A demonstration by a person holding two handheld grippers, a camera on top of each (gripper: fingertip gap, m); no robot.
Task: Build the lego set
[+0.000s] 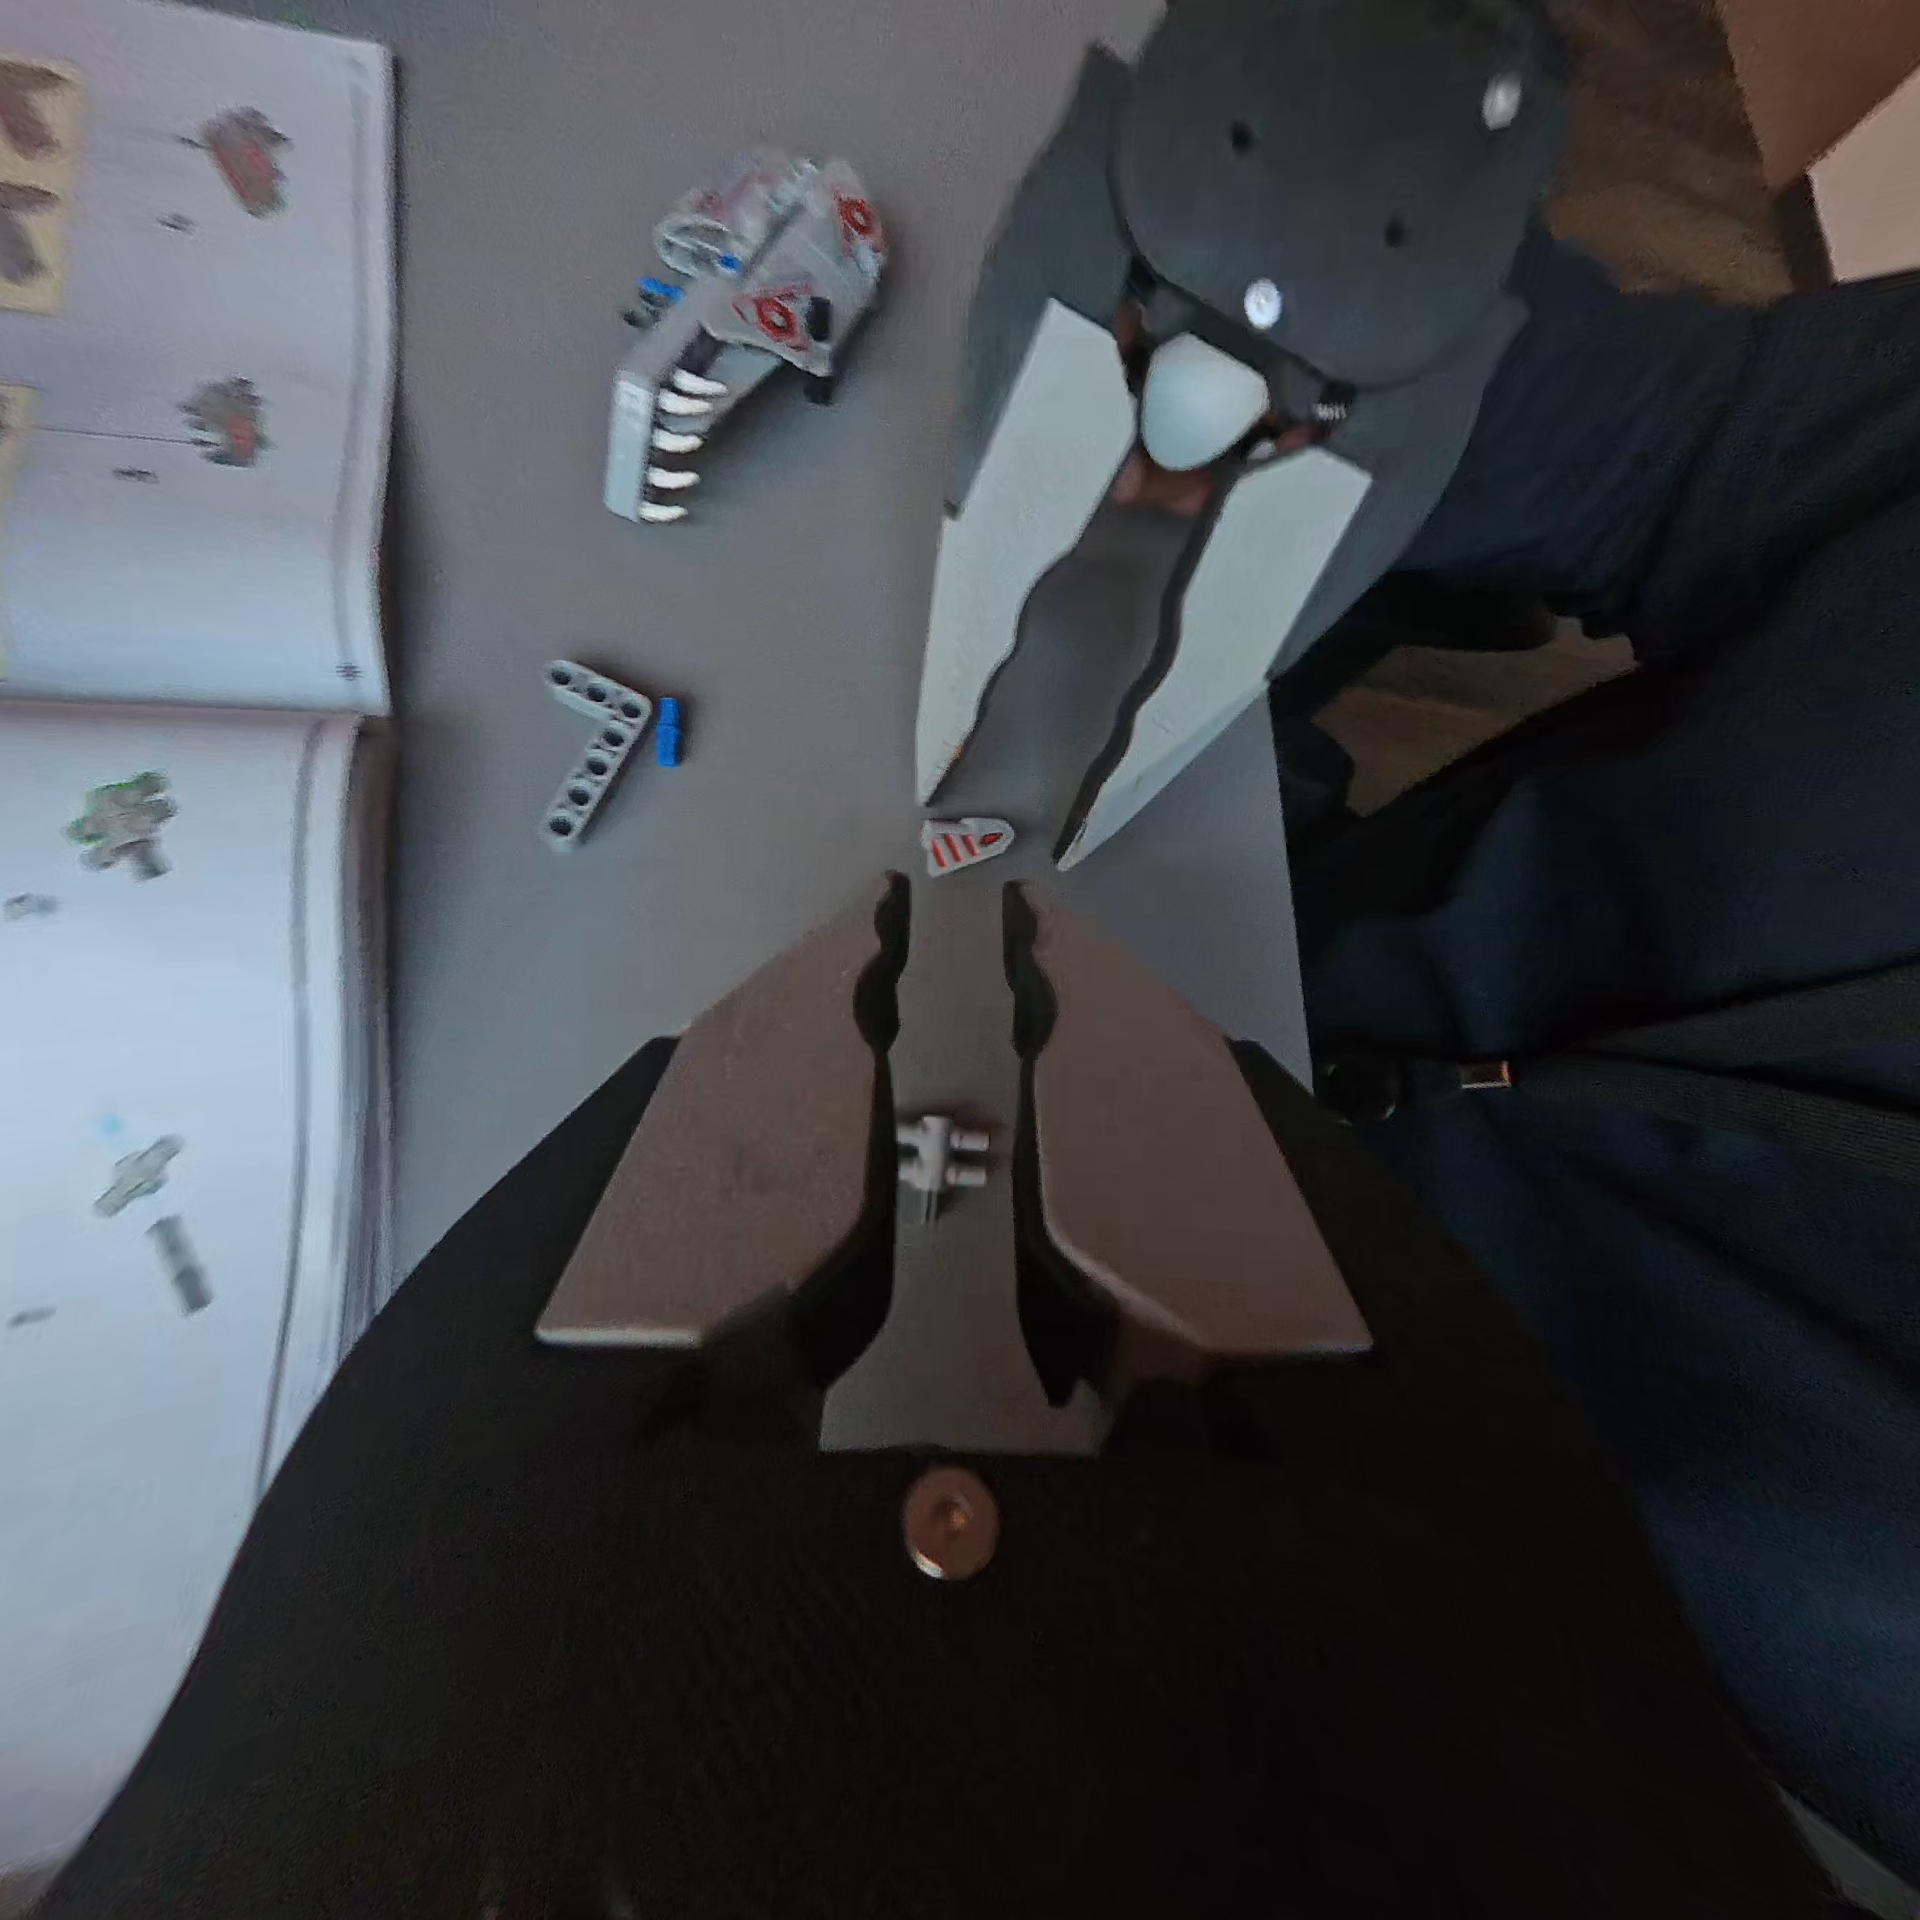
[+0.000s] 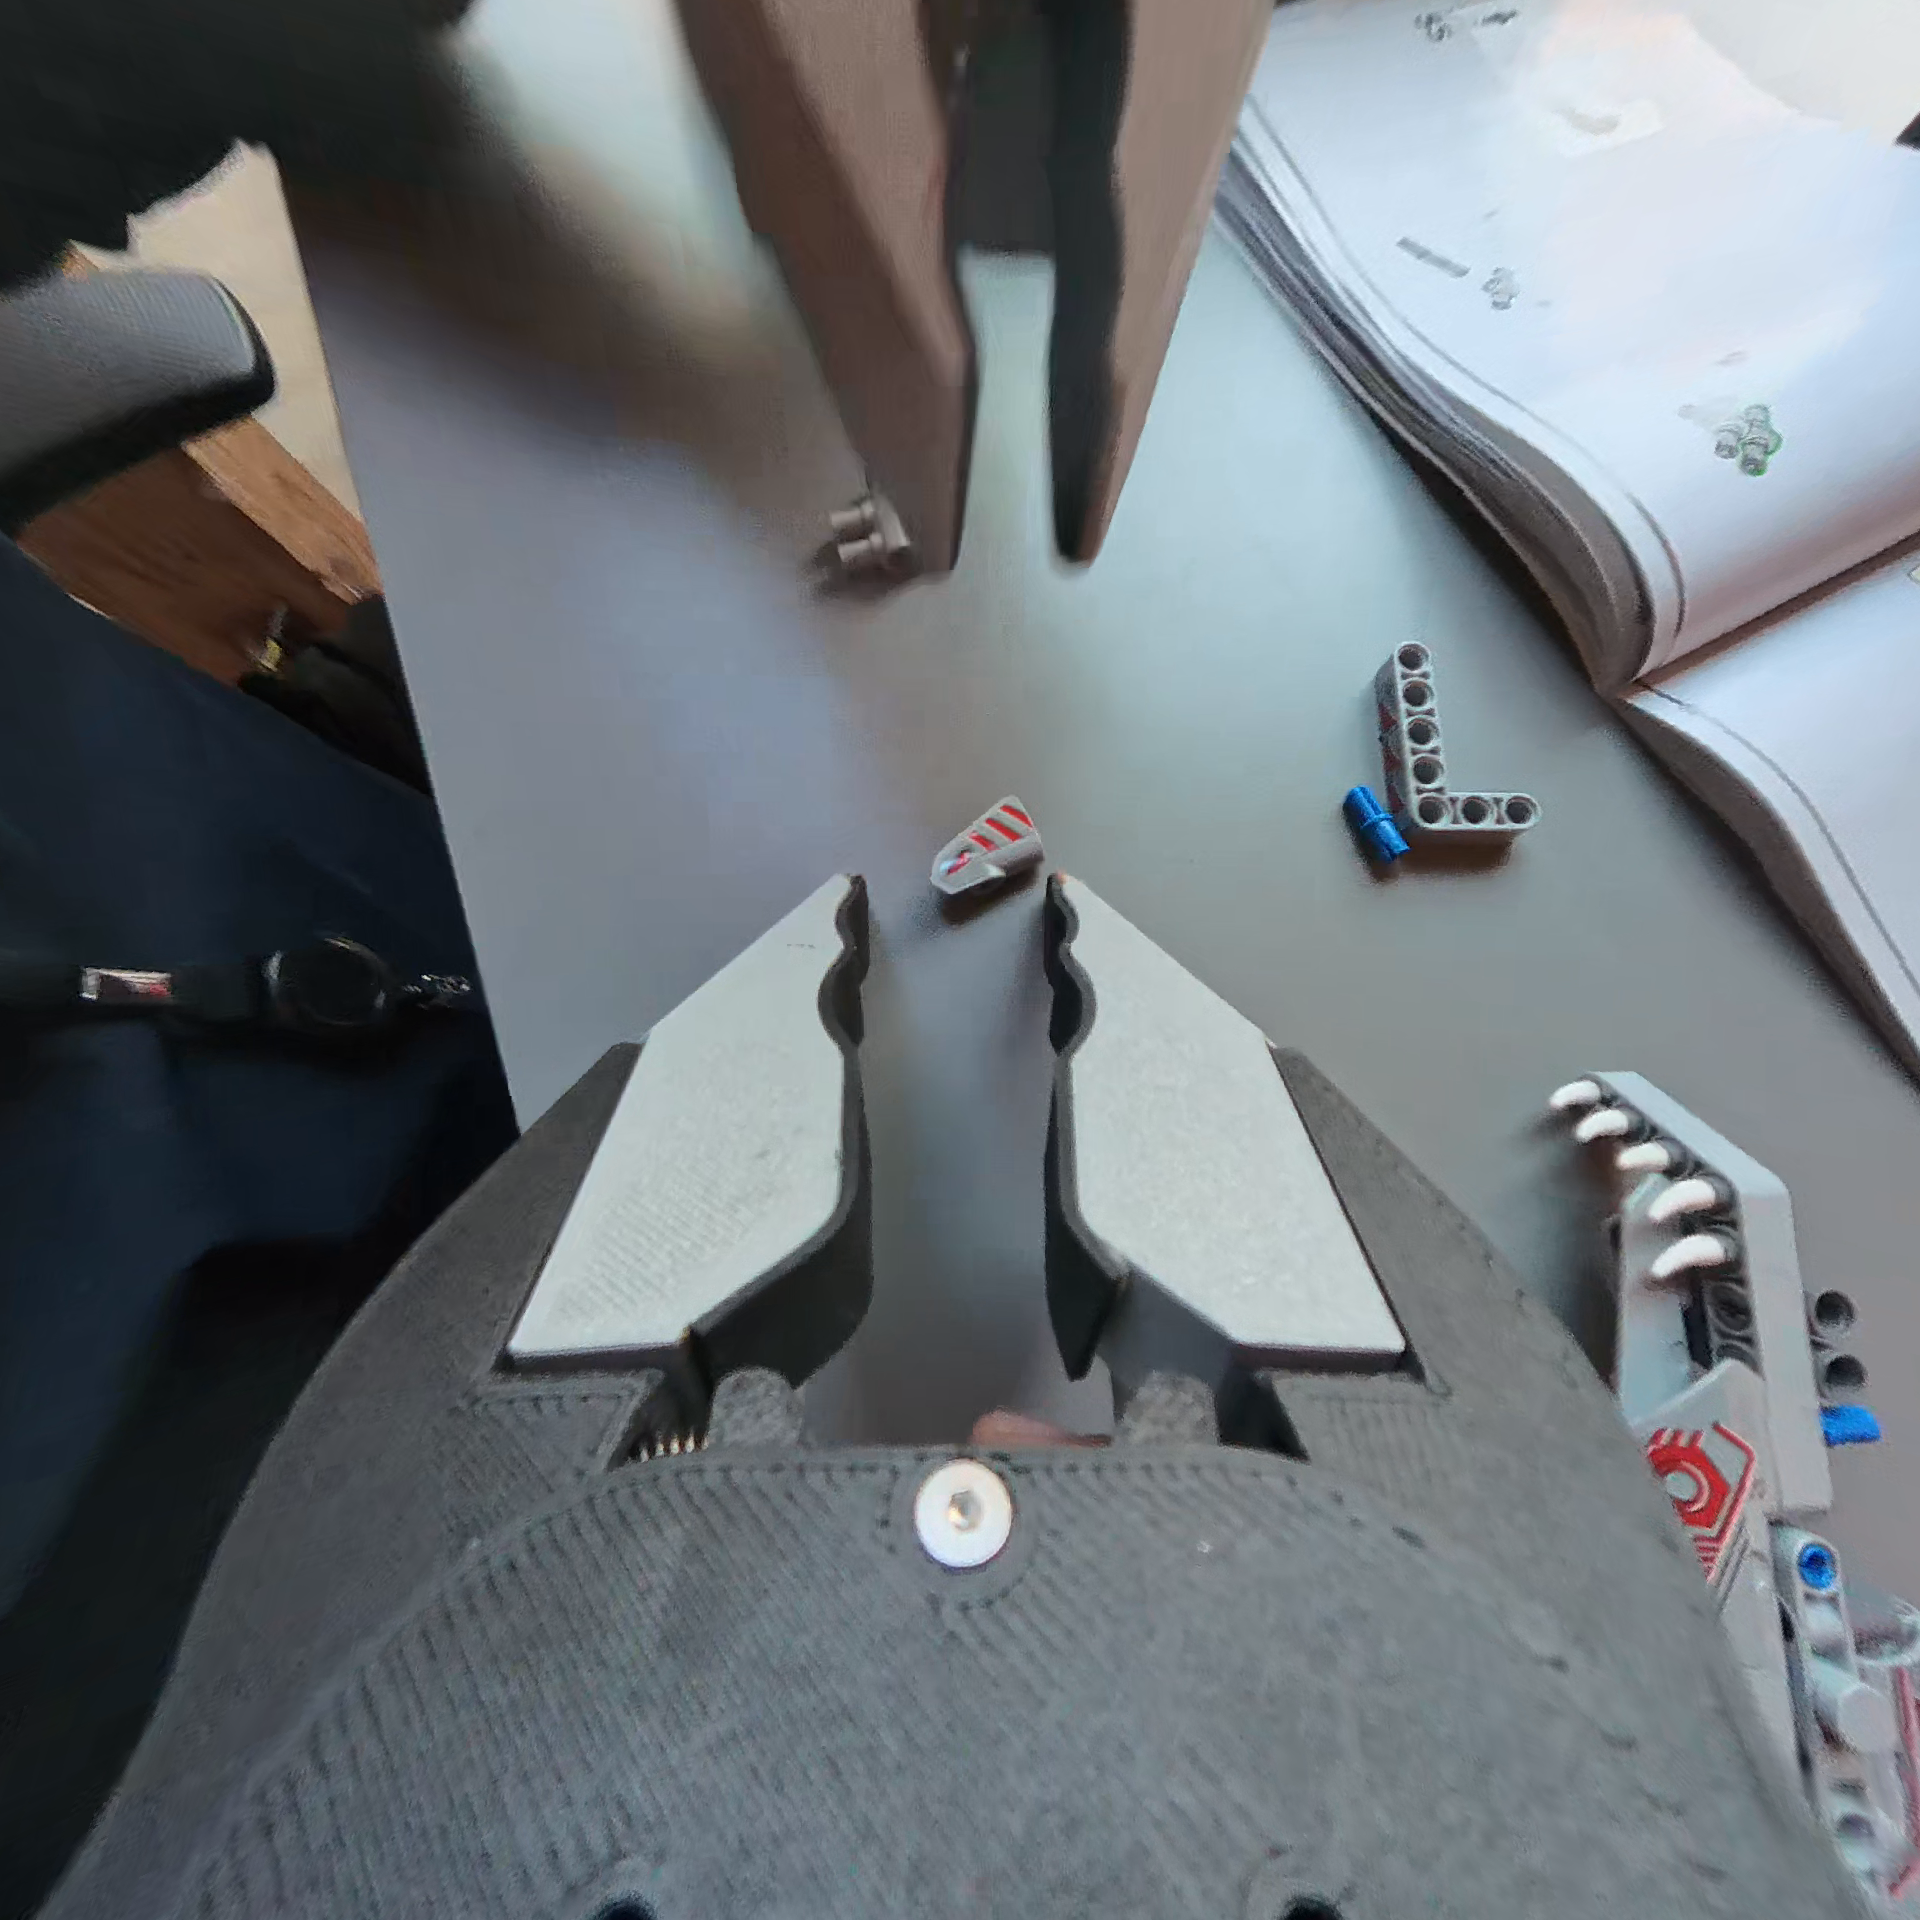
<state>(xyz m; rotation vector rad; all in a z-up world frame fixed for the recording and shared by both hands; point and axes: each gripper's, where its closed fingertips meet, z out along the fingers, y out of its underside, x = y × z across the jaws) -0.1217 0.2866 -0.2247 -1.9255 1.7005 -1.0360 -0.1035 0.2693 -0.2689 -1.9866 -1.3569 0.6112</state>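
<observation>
Two claws face each other over the grey tabletop, both parted with nothing gripped. My left claw is parted fairly narrow; a small grey connector lies on the tabletop in the gap between its fingers, far back from the tips. In the right wrist view that connector sits just beside one brown fingertip; can't tell if it touches. My right claw is open about as wide, tips near a small grey wedge with red stripes. From the left view the wedge lies between the two claws' tips, flat on the tabletop, touching neither as far as I see. Grey L-beam with a blue pin just beside its corner lies farther toward the manual, which is open. Jaw build with white teeth lies on its side beyond the L-beam, well apart from both claws. Left view is blurred
</observation>
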